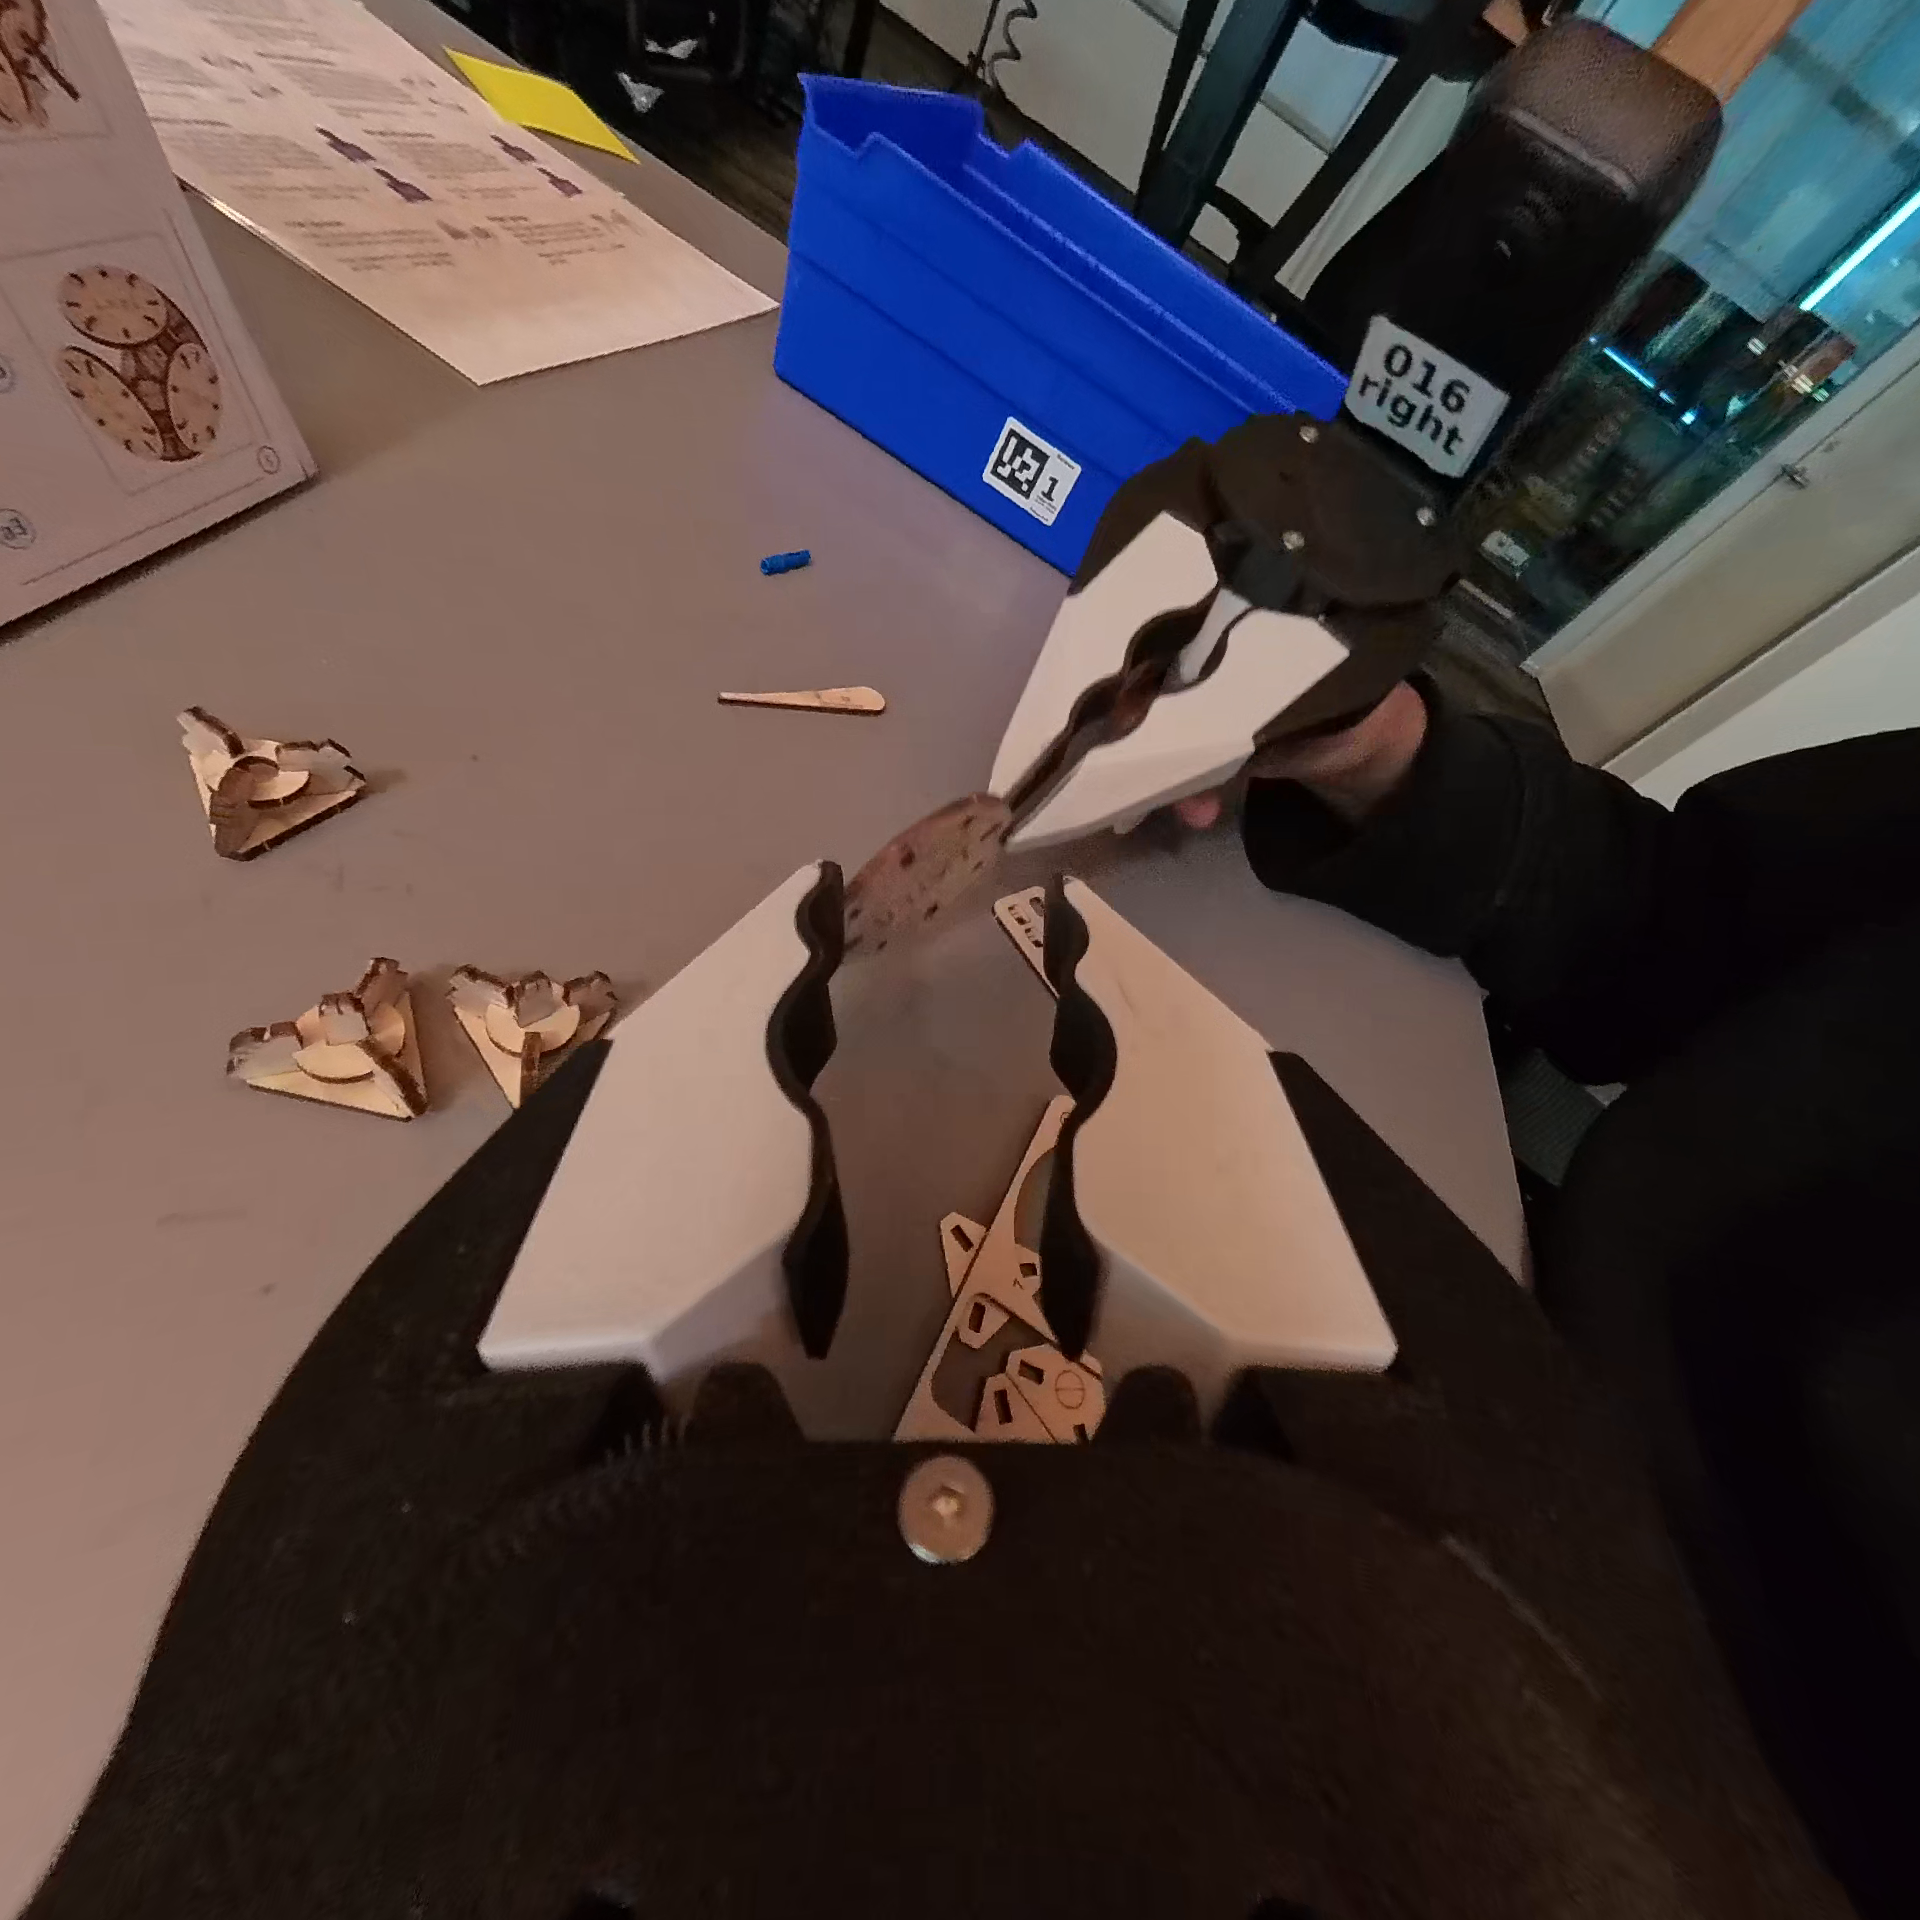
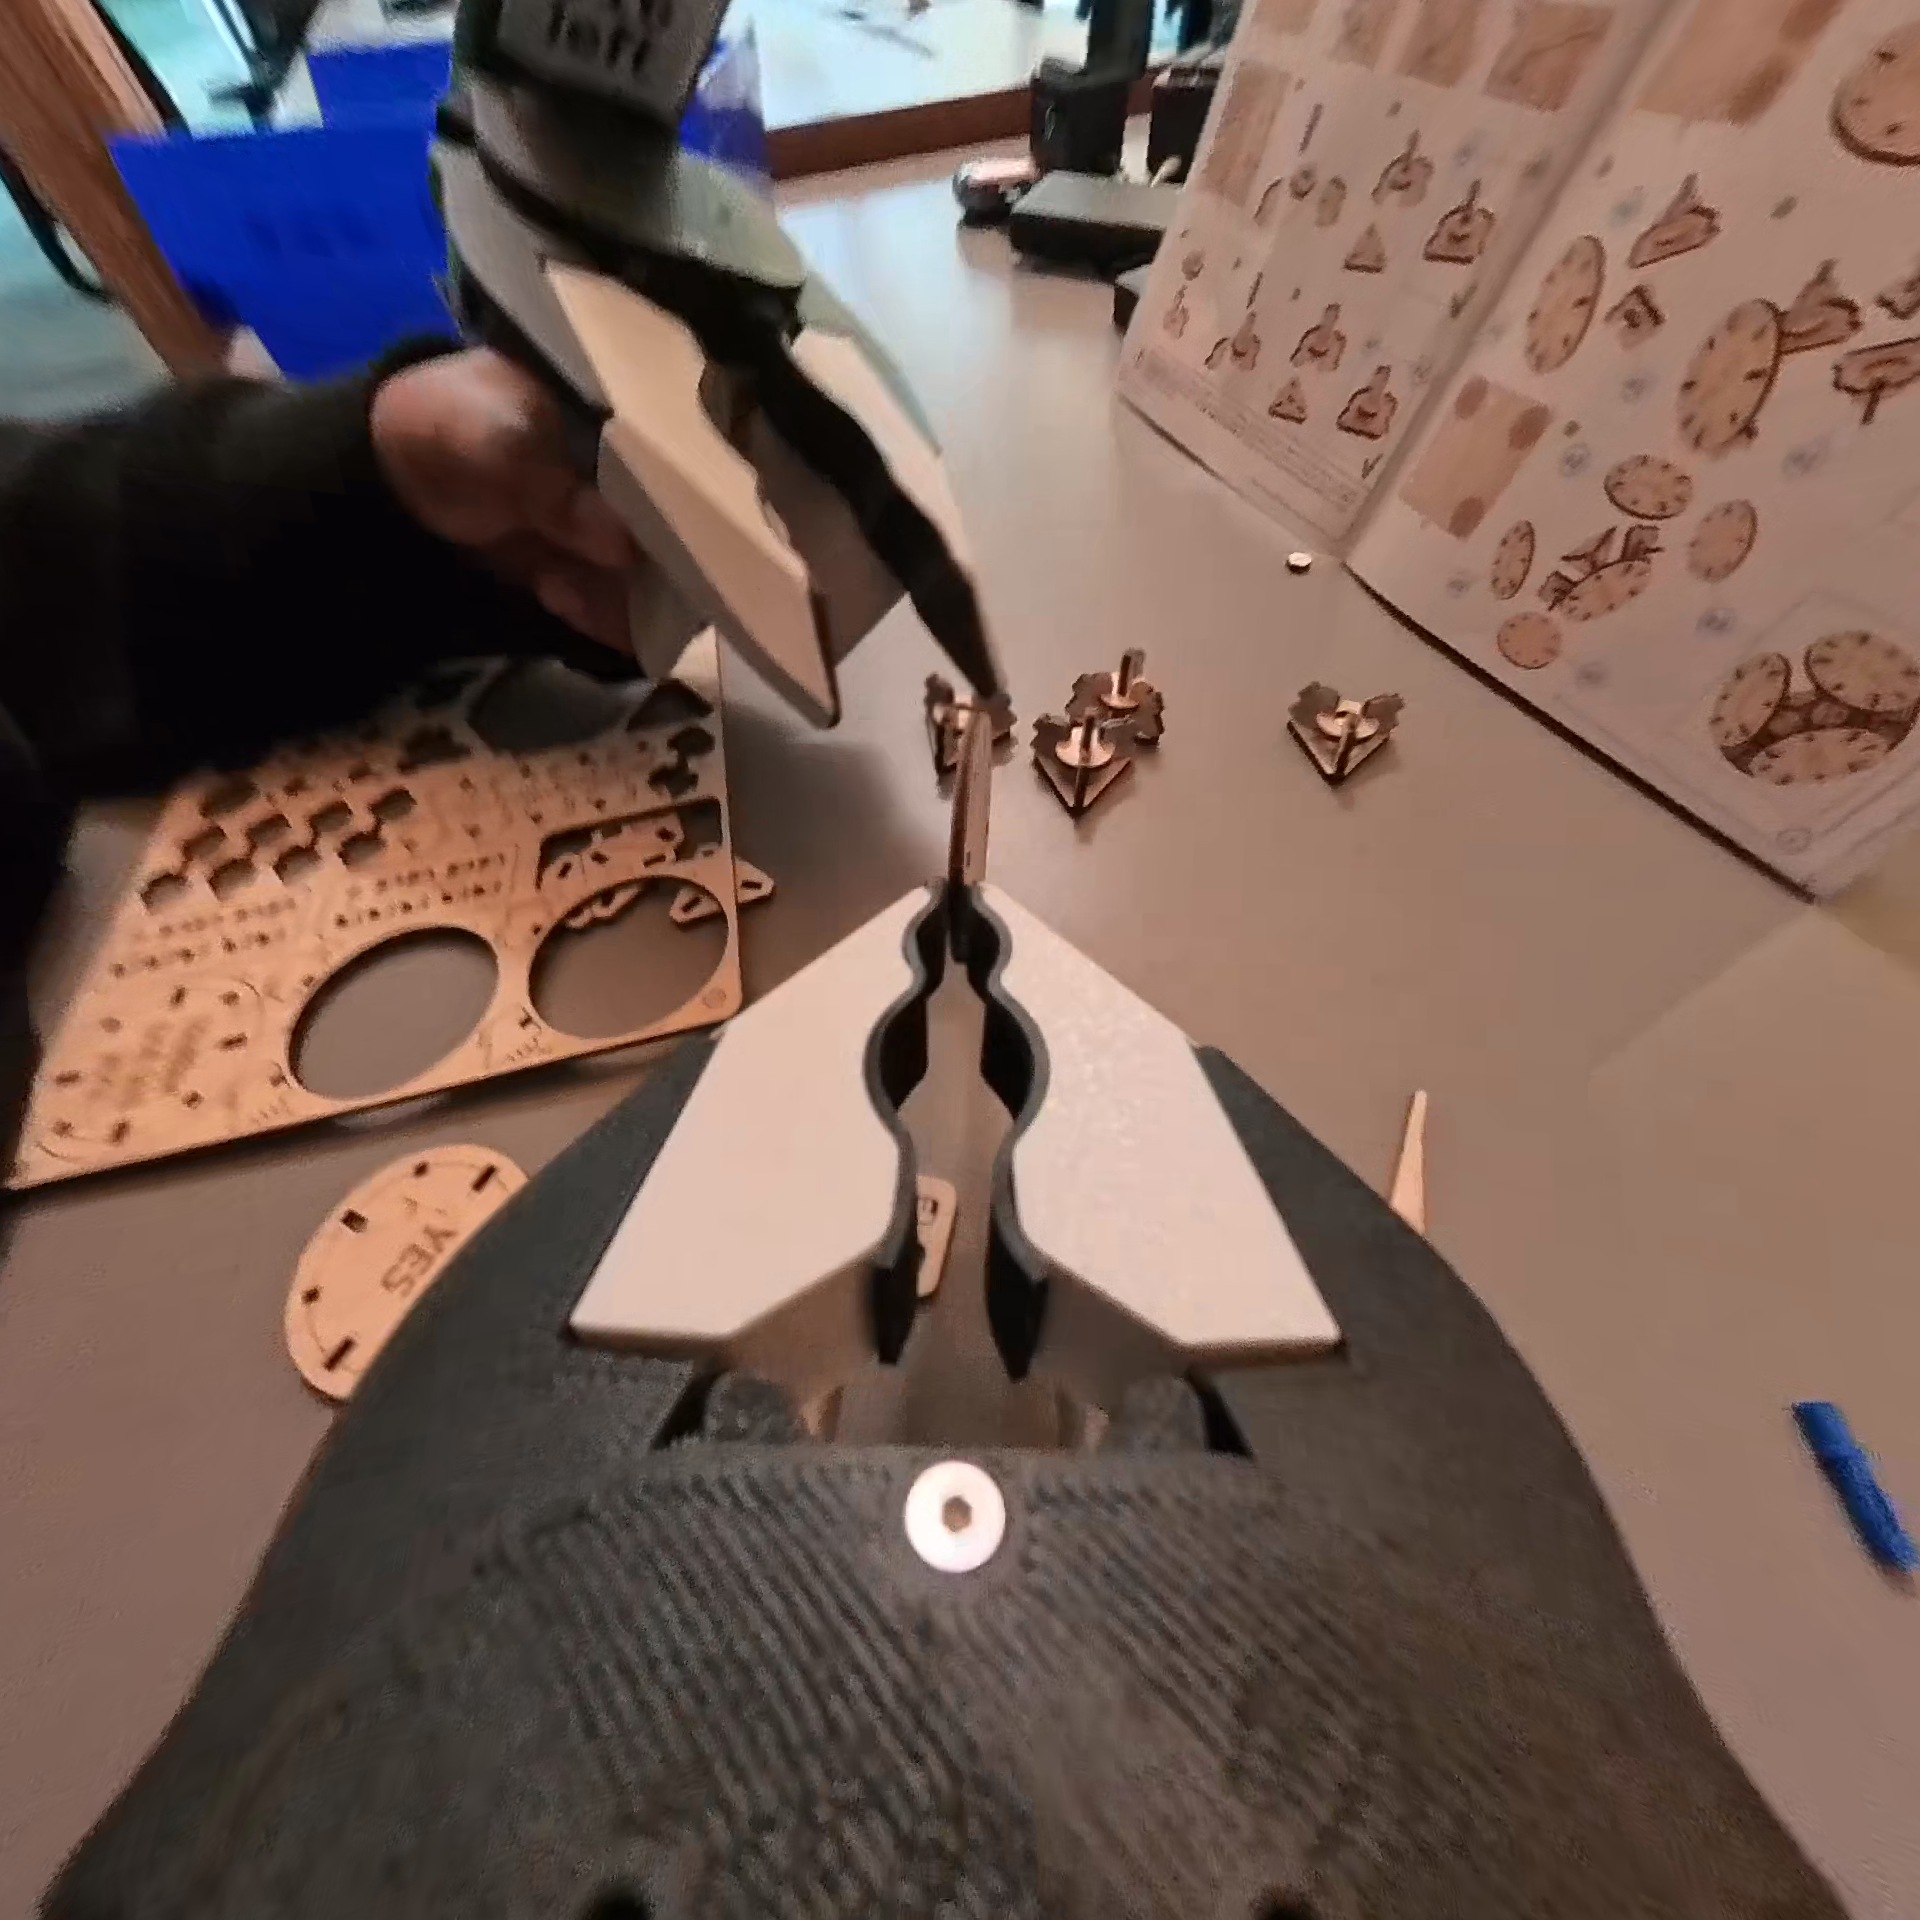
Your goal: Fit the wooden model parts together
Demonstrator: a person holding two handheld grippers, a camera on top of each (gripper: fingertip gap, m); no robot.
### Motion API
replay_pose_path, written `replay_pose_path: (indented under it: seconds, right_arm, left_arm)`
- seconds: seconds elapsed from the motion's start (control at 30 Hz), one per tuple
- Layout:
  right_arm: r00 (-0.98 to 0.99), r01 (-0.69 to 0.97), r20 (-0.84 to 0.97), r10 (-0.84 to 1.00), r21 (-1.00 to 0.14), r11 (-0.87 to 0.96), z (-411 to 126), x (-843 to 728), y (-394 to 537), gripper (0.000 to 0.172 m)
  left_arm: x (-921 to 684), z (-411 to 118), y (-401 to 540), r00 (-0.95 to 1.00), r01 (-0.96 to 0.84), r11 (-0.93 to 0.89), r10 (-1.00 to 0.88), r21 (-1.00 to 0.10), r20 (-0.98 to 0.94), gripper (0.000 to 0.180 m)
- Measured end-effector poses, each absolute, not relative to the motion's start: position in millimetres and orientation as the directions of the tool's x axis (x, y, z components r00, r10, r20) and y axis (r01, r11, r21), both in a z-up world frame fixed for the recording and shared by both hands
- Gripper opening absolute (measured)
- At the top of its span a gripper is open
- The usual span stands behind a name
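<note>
Two hand-held tongs meet over a grey surface (image 1: 540, 644). The right tongs (image 2: 956, 904) are clenched on one thin wooden disc (image 1: 914, 873), both pads pressed to its faces; the disc is held in the air, seen edge-on from the right wrist. The left tongs (image 1: 940, 904) stand released, their fingertips either side of the disc's free end; whether a pad touches it cannot be told.

Counted on the surface: three small triangular wooden assemblies (image 1: 275, 779), (image 1: 332, 1044), (image 1: 530, 1018), one teardrop-shaped wooden sliver (image 1: 805, 699), one small blue peg (image 1: 784, 563).

Left wrist view alone: one blue bin (image 1: 987, 312), one yellow sheet (image 1: 540, 88), and a flat printed page (image 1: 416, 197).

Right wrist view alone: one laser-cut wooden sheet (image 2: 416, 883) with two large round holes, one loose oval wooden piece (image 2: 405, 1268) near it, and the wider spread of the illustrated instruction sheets (image 2: 1558, 416).
</note>
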State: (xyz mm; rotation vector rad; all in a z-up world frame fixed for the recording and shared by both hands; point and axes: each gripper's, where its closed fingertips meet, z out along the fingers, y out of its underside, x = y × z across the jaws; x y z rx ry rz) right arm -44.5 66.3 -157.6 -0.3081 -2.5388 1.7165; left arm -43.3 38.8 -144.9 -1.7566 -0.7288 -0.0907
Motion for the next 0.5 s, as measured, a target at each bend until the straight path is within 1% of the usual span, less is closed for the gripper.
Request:
replay_pose_path:
  seconds: [0.1, 0.23, 0.37, 0.5]
  right_arm:
    - [-0.970, 0.157, -0.084, 0.229, -0.934, 0.321, -152.3, -51.4, 70.5, 0.000]
    - [-0.972, 0.096, -0.004, 0.234, -0.919, 0.383, -159.3, -51.4, 70.6, 0.000]
    - [-0.982, 0.062, 0.026, 0.189, -0.895, 0.442, -170.0, -43.0, 66.2, 0.000]
    - [-0.983, 0.056, 0.031, 0.181, -0.888, 0.457, -173.9, -41.8, 65.4, 0.001]
  left_arm:
    - [-43.1, -145.2, 39.1, 0.803, 0.513, -0.135, 0.425, -0.848, 0.418, 0.036]
    - [-43.5, -144.9, 38.6, 0.801, 0.514, -0.133, 0.428, -0.847, 0.419, 0.036]
    - [-44.1, -145.5, 38.1, 0.798, 0.516, -0.133, 0.432, -0.846, 0.419, 0.036]
    - [-45.2, -145.5, 37.1, 0.796, 0.517, -0.131, 0.438, -0.846, 0.418, 0.036]
